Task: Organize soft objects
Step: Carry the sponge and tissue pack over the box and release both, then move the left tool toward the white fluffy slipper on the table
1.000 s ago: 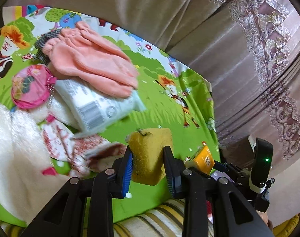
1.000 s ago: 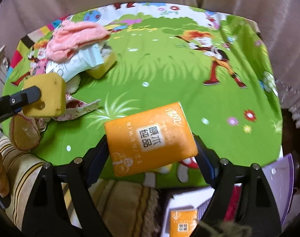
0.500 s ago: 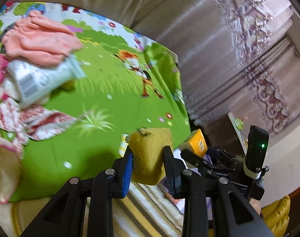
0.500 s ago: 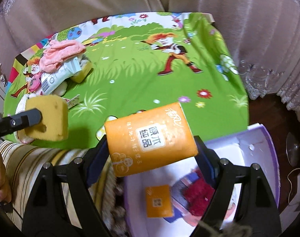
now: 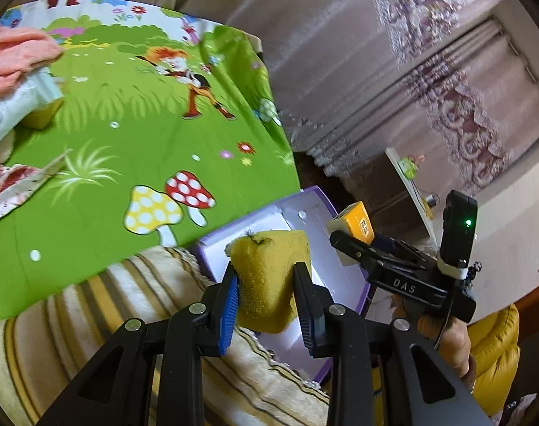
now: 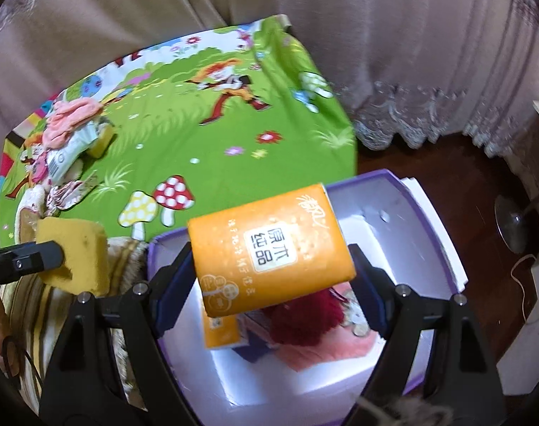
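Note:
My left gripper [image 5: 265, 277] is shut on a yellow sponge [image 5: 267, 277] and holds it over the near left edge of a white box with a purple rim [image 5: 326, 259]. My right gripper [image 6: 269, 269] is shut on an orange tissue pack [image 6: 269, 248] and holds it above the open box [image 6: 443, 248]. In the box lie another orange tissue pack [image 6: 219, 330], a dark red soft thing [image 6: 305, 319] and a pink cloth [image 6: 326, 351]. The sponge [image 6: 77, 255] also shows at the left of the right wrist view.
A green cartoon mat [image 6: 212, 142] covers the surface behind the box. At its far left lies a pile: pink gloves [image 6: 74, 117], a white tissue pack [image 6: 66, 156], a second yellow sponge [image 6: 104, 138]. A striped cushion [image 5: 127, 319] lies by the box. Curtains hang behind.
Both grippers have swung right, away from the pile on the mat, carrying the sponge and the tissue pack. The box has come under them. Both grips are unchanged.

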